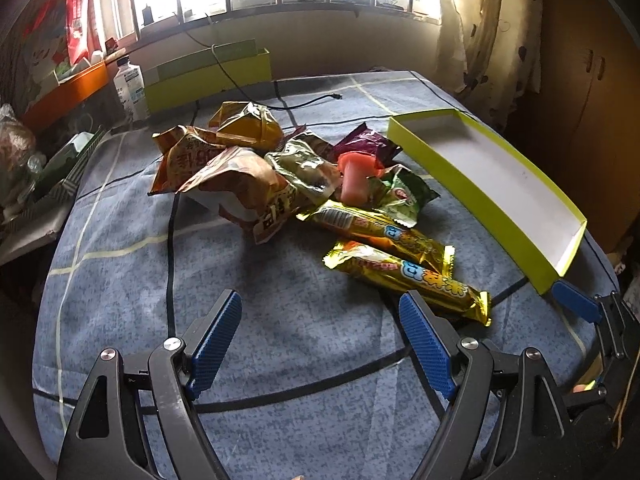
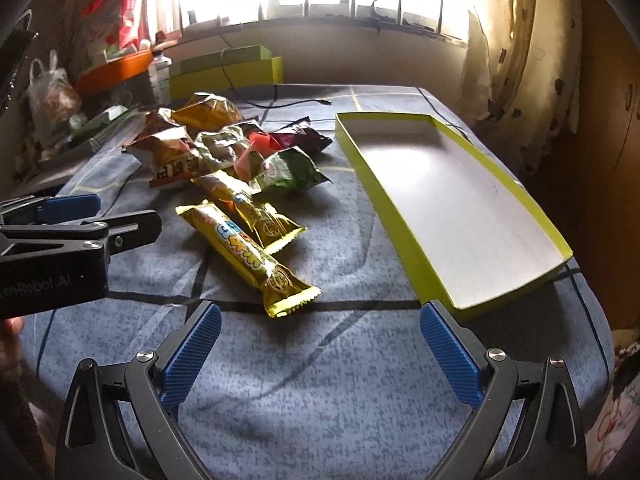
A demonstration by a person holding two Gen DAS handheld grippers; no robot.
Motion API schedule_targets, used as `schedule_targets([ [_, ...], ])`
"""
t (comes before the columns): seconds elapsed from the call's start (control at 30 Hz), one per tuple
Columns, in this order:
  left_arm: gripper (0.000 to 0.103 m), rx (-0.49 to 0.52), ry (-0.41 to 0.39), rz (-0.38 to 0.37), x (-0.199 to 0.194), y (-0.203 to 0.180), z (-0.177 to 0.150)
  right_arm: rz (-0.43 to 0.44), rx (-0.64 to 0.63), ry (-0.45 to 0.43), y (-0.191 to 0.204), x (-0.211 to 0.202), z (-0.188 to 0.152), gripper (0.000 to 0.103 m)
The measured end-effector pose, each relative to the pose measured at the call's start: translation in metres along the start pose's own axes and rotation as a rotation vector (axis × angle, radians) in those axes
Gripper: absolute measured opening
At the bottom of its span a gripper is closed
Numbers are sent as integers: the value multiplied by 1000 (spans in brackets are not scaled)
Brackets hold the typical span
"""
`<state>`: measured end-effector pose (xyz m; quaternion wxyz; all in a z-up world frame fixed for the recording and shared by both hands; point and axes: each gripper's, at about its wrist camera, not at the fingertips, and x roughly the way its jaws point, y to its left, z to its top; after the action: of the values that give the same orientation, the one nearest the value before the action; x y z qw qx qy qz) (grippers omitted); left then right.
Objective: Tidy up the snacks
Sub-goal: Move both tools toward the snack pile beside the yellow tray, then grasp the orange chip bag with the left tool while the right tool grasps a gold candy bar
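A heap of snack packets (image 1: 248, 168) (image 2: 192, 148) lies on the blue checked cloth: brown and gold bags, a green packet (image 1: 404, 194) (image 2: 290, 170), a dark red packet (image 1: 366, 142) and a pink jelly cup (image 1: 354, 178). Two gold wafer bars (image 1: 408, 276) (image 2: 248, 256) lie nearest me. An empty lime-green tray (image 1: 492, 184) (image 2: 452, 208) with a white floor sits to the right. My left gripper (image 1: 320, 312) hovers open just short of the bars, with nothing between its fingers. My right gripper (image 2: 320, 320) is open too, between the near bar's end and the tray's near corner.
A black cable (image 1: 172, 240) runs across the cloth. At the back stand a second green box (image 1: 208, 76), a white bottle (image 1: 130, 88) and an orange box (image 1: 68, 88). Clutter and a plastic bag (image 2: 52, 92) fill the left side. A curtain (image 2: 516, 52) hangs at right.
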<state>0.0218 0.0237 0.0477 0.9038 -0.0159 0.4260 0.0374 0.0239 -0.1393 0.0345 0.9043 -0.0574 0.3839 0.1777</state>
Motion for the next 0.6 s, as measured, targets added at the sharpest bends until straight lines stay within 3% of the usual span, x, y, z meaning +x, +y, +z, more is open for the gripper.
schedule_targets([
  [0.27,82,-46,33,-37,13,20,-1,43,-52,3,10,13,10,92],
  [0.53,82,-132,57,-63,22,53,-3,178,-89,15,21,32,27,78],
  [0.57,81,-137,57,-67,22,55,-3,194,-88,18,22,33,29,75],
  [0.6,81,-144,59,-70,22,58,-3,212,-85,26,22,35,31,64],
])
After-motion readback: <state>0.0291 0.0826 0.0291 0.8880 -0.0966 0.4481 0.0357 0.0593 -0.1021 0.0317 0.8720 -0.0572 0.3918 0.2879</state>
